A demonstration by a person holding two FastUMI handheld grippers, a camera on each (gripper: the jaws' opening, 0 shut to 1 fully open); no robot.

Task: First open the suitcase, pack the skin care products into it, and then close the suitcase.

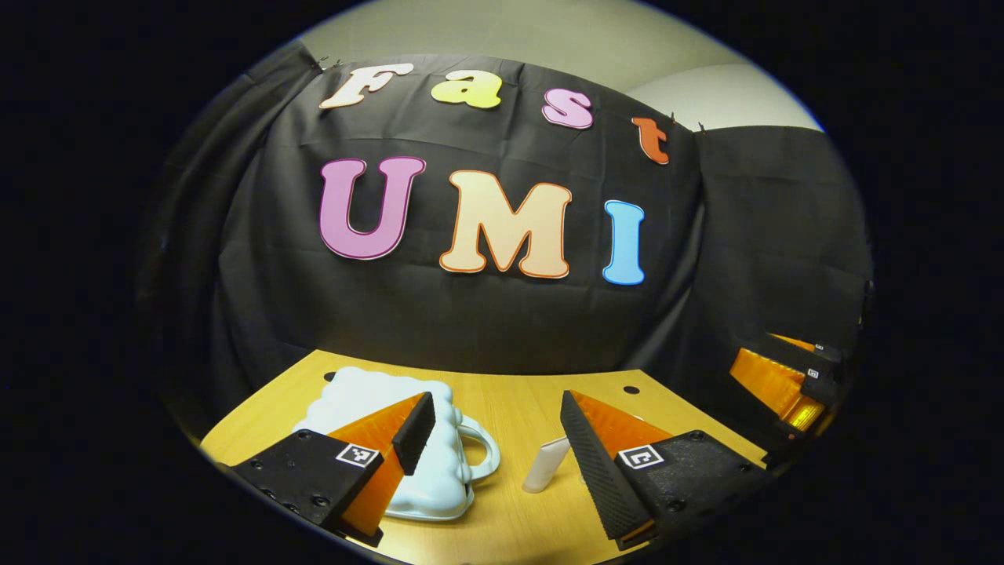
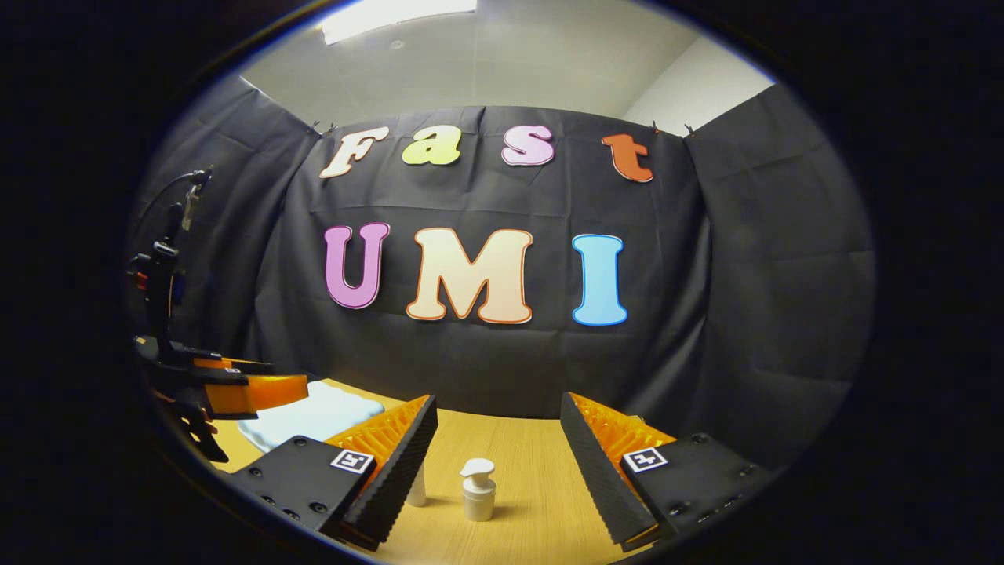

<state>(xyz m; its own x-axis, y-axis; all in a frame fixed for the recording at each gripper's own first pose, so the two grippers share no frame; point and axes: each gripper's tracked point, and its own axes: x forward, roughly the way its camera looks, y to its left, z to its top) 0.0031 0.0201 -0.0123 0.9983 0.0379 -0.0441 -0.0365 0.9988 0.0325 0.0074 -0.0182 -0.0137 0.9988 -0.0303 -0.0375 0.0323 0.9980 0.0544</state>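
A small pale-blue suitcase (image 1: 369, 396) with a scalloped outline lies flat and closed on the wooden table (image 1: 518, 400), its handle (image 1: 485, 449) pointing right. My left gripper (image 1: 498, 408) hovers open just over it, the left finger (image 1: 413, 433) above the lid. A white tube (image 1: 547, 464) stands beside the handle. My right gripper (image 2: 498, 408) is open, low over the table, with a white pump bottle (image 2: 478, 490) between its fingers but untouched. A second white container (image 2: 416, 486) peeks from behind its left finger (image 2: 396, 455). The suitcase (image 2: 314, 414) lies at the left there.
The other gripper (image 1: 784, 377) hangs at the far right of the left gripper view, and the left gripper (image 2: 235, 390) shows at the left edge of the right gripper view. Black cloth walls close in the table's back and sides. A round hole (image 1: 631, 389) marks the tabletop.
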